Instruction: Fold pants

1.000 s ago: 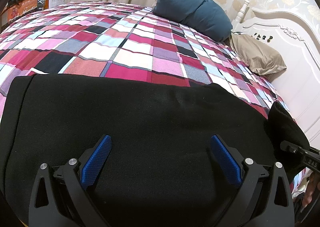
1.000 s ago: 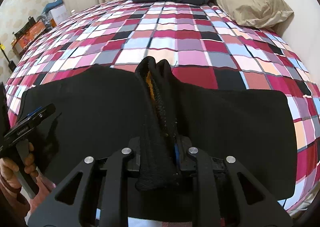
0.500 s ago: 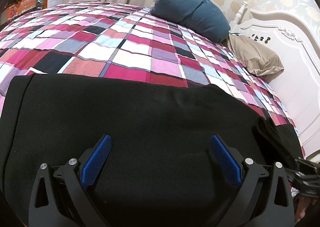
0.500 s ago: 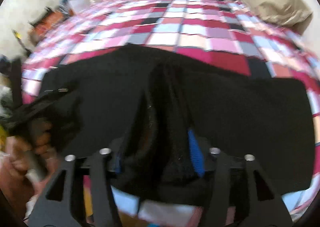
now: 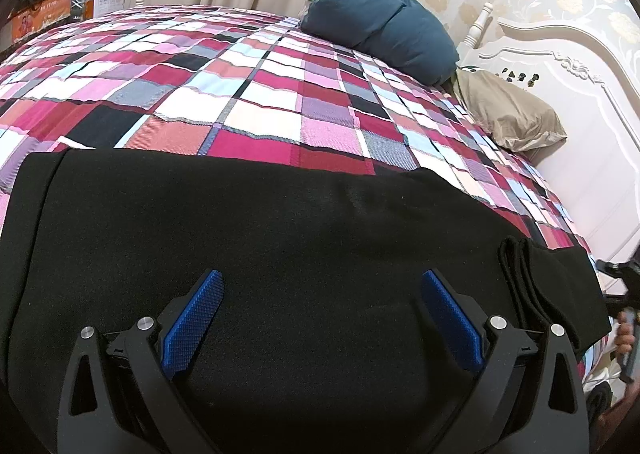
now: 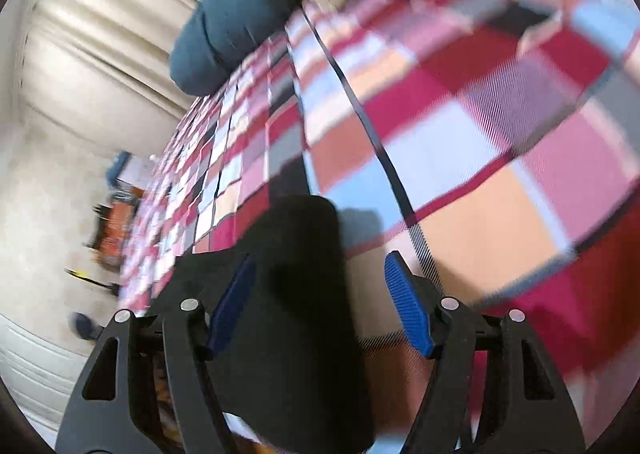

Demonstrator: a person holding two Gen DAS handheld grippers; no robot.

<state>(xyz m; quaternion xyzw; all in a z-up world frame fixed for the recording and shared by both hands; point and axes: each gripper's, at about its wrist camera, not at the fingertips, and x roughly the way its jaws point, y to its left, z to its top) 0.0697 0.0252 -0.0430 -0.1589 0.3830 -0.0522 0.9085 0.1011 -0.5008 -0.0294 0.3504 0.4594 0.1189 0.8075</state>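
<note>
Only the left wrist view gives a sharp look at the black fabric pants [image 5: 280, 254], which lie spread flat across the near edge of the pink, red and white checked bedspread [image 5: 260, 94], with a bunched ridge of folds at their right end. Its far right edge also catches part of the other hand [image 5: 624, 338] gripping a tool handle. The right wrist view is tilted and motion-blurred, showing the bedspread [image 6: 460, 134] at a steep slant and one rounded end of the pants [image 6: 304, 294]. Two pillows rest at the head of the bed: one dark teal pillow [image 5: 380, 30] and one tan pillow [image 5: 508, 114], touching each other beside the white carved headboard [image 5: 580, 102]. The left gripper [image 5: 320, 318] hovers low over the pants, its two blue-padded fingers [image 5: 196, 314] spread wide. The right gripper [image 6: 320, 306] is likewise spread apart, the black cloth lying between its jaws unpinched.
</note>
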